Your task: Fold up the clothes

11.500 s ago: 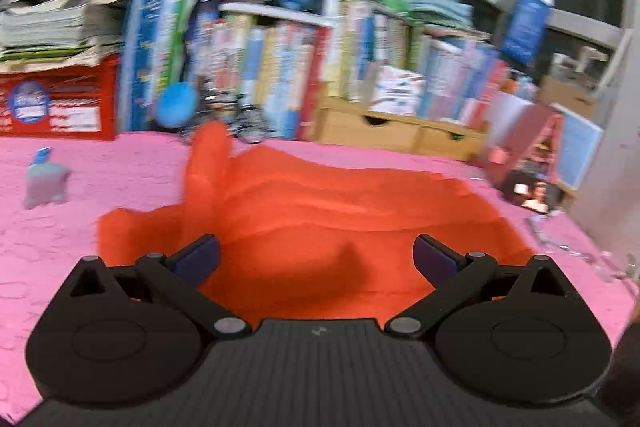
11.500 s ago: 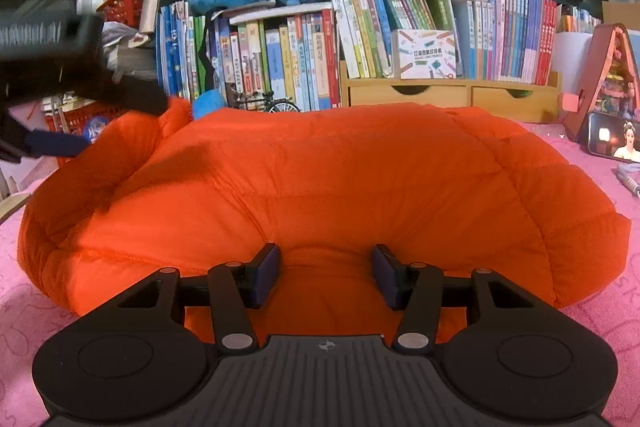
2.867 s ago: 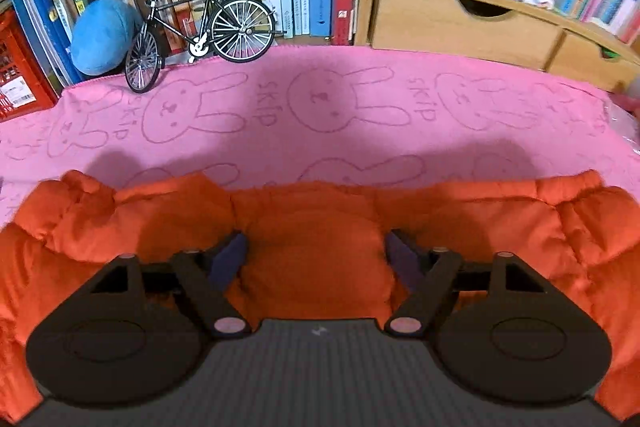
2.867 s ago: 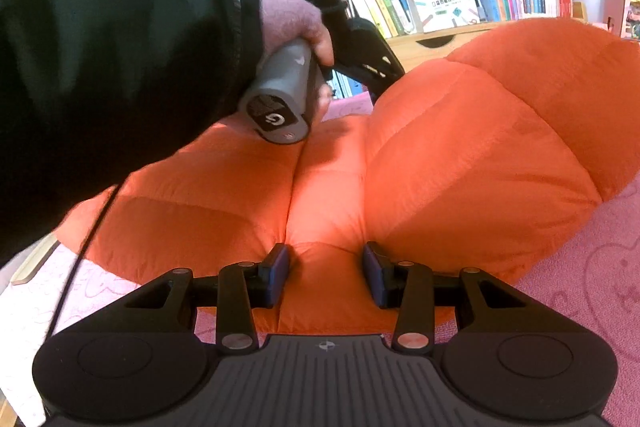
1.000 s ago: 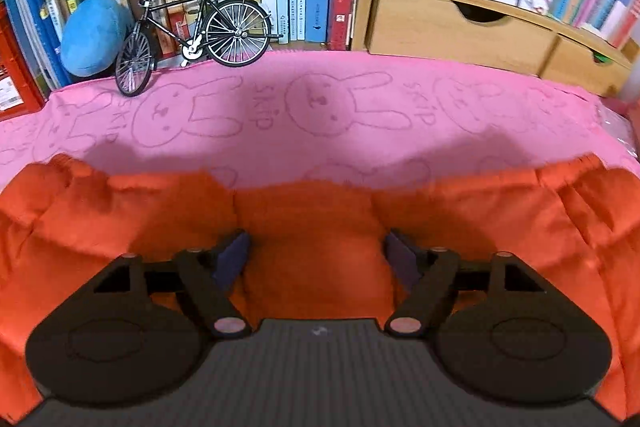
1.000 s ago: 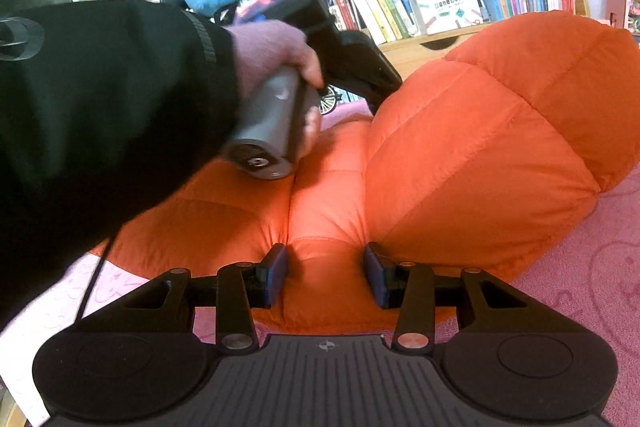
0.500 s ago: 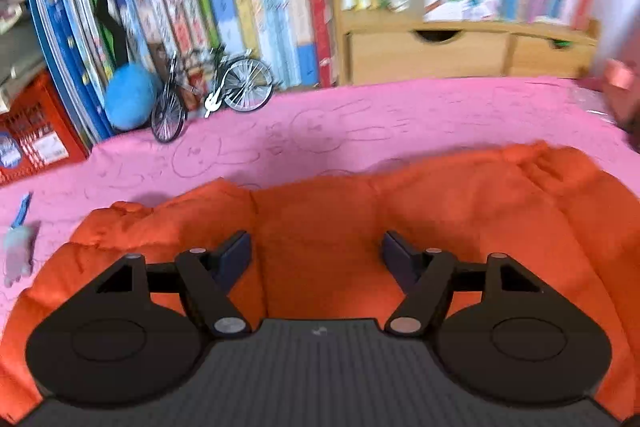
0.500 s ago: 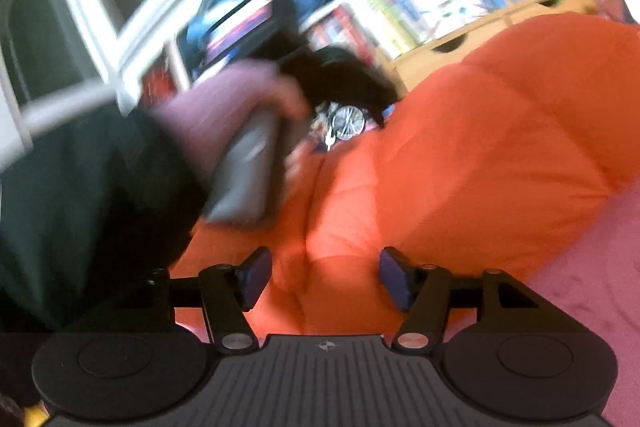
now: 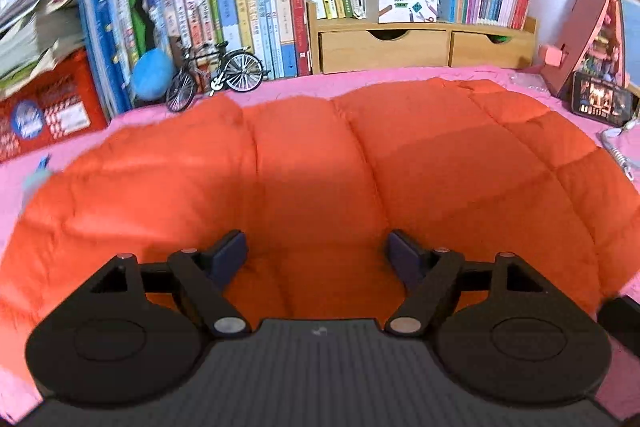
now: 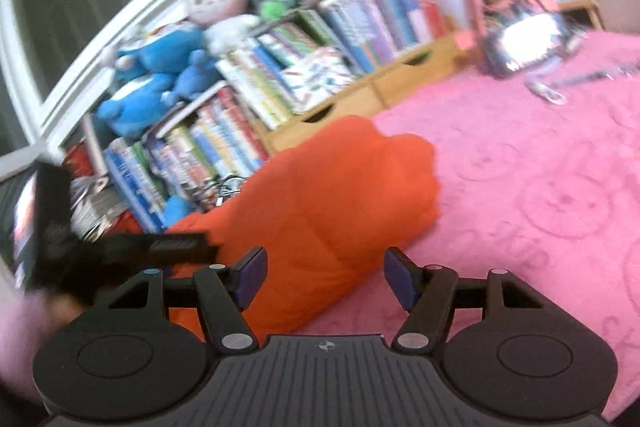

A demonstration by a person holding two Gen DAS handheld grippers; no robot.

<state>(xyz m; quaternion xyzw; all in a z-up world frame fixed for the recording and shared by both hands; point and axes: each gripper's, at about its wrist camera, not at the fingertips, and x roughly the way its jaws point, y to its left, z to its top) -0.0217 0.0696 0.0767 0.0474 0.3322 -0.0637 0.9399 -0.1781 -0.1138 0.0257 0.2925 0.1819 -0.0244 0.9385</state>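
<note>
An orange puffy quilted jacket lies folded in a wide mound on the pink rabbit-print cloth. My left gripper is open and empty, just above the jacket's near edge. My right gripper is open and empty, at the jacket's right end, over the jacket edge and the pink cloth. The left gripper's body shows at the left of the blurred right wrist view.
A bookshelf with wooden drawers runs along the back. A model bicycle, a red crate, a phone on a house-shaped stand and plush toys line the cloth's far edge.
Both grippers have opened and let go of the jacket. The left one pulled back and up. The right one swung right, now looking past the jacket's right end.
</note>
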